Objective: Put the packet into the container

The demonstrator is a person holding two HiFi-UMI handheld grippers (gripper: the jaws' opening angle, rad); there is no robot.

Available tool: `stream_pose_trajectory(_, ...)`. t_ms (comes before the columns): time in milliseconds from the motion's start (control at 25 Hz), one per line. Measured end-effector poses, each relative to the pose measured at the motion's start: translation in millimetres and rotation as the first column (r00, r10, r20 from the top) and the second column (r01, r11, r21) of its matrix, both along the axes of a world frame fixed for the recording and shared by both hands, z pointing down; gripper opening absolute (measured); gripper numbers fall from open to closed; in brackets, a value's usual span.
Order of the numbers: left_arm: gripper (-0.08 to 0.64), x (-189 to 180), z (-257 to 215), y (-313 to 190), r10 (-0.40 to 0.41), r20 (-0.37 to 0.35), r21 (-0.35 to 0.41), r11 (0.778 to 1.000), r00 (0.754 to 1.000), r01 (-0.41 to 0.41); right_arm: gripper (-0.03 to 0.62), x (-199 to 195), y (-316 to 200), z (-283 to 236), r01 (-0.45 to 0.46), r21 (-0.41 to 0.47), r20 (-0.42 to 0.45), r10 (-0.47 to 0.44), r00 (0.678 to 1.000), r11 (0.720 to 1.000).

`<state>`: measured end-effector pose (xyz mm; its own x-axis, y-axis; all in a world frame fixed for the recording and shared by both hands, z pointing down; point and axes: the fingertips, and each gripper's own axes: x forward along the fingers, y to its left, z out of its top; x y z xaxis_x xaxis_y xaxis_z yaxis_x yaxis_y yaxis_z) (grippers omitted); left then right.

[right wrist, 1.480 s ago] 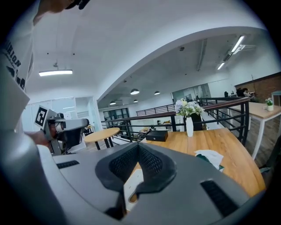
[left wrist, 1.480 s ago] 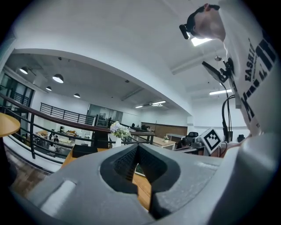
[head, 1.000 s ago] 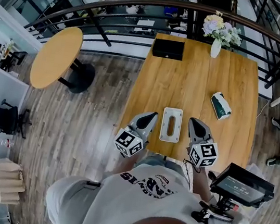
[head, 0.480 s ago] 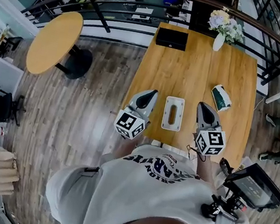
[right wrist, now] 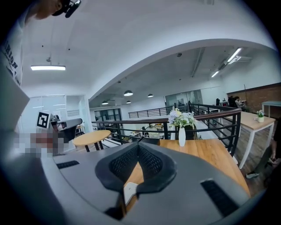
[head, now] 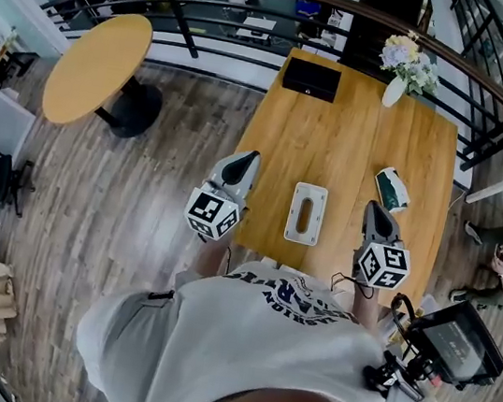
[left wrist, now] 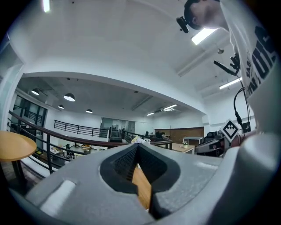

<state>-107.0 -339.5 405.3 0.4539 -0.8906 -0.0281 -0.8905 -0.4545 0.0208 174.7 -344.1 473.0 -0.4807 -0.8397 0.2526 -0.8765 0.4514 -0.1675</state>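
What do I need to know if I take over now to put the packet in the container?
Left gripper: jaws together, empty, by the wooden table's left edge.
Right gripper: jaws together, empty, just near side of the packet.
The packet lies on the table, right of the white container and apart from it.
Done: nothing yet.
Left: probably open the right jaws, grip the packet, put it into the container.

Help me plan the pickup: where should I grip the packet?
Probably pinch the packet across its short width at mid-length, from above with the nearby right tool: it lies flat and diagonal on the table, offering only its long edges.
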Motion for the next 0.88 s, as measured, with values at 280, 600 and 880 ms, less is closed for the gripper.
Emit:
stream_pose_trajectory(280,-0.003,15,5,-8,0.054,0.009,0.002,0.999,0.999,-0.054,0.009,-6,-23,-4,-0.018,0.035,0.052,0.016,0.999,0.999)
stream_pose_trajectory(600,-0.003,33,-14,-21,0.135,-0.019,0.057,0.989,0.991,-0.133,0.009,-17,-39,-7,-0.044,0.071,0.067,0.04,0.997,0.997)
stream_pose_trajectory(880,-0.004,28,-9,-24,0.131,-0.054,0.05,0.99,0.99,-0.128,0.009,-30,-33,-16,-0.001,0.115,-0.006,0.001,1.0,0.993)
